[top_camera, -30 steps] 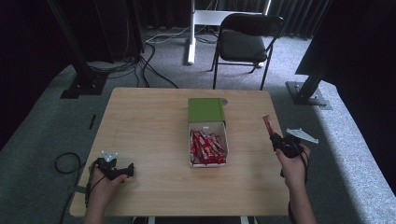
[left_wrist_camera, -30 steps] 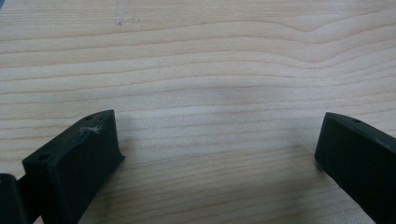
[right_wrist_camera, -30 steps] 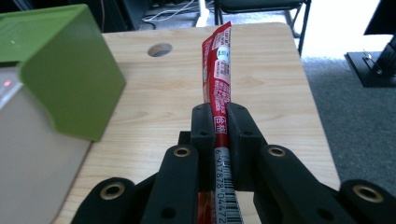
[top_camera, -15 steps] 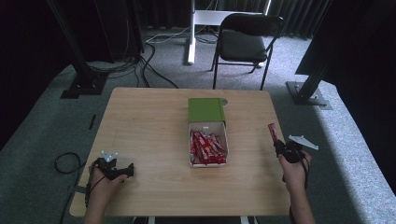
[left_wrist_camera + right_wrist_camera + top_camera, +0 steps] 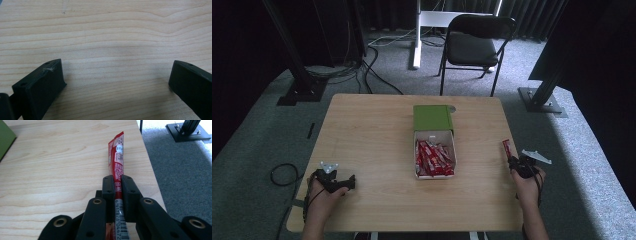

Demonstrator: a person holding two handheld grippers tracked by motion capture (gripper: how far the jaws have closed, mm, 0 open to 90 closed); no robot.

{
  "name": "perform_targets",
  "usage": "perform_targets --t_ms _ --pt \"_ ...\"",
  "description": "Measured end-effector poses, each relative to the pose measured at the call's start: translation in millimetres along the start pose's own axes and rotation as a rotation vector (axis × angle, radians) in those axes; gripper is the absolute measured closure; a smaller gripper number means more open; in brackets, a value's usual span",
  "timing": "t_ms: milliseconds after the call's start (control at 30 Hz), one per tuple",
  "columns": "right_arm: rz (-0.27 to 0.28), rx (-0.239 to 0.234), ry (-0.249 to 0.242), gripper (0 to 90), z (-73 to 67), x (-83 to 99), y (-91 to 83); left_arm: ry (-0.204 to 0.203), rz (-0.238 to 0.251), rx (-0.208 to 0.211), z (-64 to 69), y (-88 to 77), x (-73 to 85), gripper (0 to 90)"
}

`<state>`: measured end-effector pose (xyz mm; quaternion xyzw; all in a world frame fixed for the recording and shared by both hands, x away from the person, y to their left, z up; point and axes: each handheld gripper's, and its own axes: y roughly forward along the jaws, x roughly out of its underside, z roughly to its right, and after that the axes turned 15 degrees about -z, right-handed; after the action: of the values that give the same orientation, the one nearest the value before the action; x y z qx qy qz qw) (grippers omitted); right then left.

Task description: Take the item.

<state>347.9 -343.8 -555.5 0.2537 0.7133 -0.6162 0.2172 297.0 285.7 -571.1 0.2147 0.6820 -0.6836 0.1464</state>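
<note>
A long red packet (image 5: 117,157) sticks out from my right gripper (image 5: 117,185), whose jaws are shut on it; its far end points away over the table's right side. From above, that red packet (image 5: 506,148) and the right gripper (image 5: 514,161) sit low over the table's right edge. A white box (image 5: 435,154) with a green lid folded back (image 5: 432,118) holds several red packets (image 5: 434,157) at the table's middle. My left gripper (image 5: 348,182) rests near the front left corner, its jaws wide apart (image 5: 117,80) over bare wood with nothing between them.
The wooden table (image 5: 372,135) stands on grey carpet. A black chair (image 5: 474,47) and a white stand (image 5: 417,35) are behind it. Black frame feet (image 5: 542,97) stand on the floor at the right, and a cable loop (image 5: 284,175) lies at the left.
My right gripper has come down and slightly back toward the table's right edge with the red packet in it. The left gripper has kept still.
</note>
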Motion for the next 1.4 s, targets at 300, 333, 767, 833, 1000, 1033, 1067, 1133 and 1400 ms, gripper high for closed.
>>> perform_targets --t_ms 300,333,767,833,1000,1033,1067,1133,1400 --pt "-0.028 0.012 0.005 82.0 1.4 5.3 7.2 0.001 -0.001 0.000 0.0 -0.1 0.0 0.8" --pt "-0.032 0.008 0.011 82.0 1.4 5.8 8.0 0.001 -0.001 0.000 0.0 -0.1 0.0 0.7" --pt "-0.059 0.019 0.009 81.0 2.7 8.5 13.1 0.000 0.000 0.000 0.0 0.0 0.0 0.7" --pt "-0.063 0.012 0.011 79.9 3.5 8.3 13.1 0.001 0.000 0.000 -0.1 0.0 0.0 0.7" --pt "-0.062 0.016 0.011 74.9 5.8 8.1 11.2 0.000 -0.001 0.000 0.0 -0.1 0.0 0.7" --pt "-0.060 0.016 0.010 73.0 6.5 7.5 9.9 0.001 -0.001 0.000 -0.1 -0.1 0.0 0.7" --pt "-0.056 0.009 0.013 71.8 7.2 6.8 8.4 0.001 -0.001 0.000 0.0 -0.1 0.0 0.7" --pt "-0.048 0.008 0.010 69.0 8.2 5.6 4.8 0.001 -0.001 0.000 -0.1 -0.1 0.0 0.7" --pt "-0.026 -0.023 -0.064 47.5 7.9 3.9 -6.9 0.001 -0.002 0.000 0.0 -0.2 0.0 0.7"
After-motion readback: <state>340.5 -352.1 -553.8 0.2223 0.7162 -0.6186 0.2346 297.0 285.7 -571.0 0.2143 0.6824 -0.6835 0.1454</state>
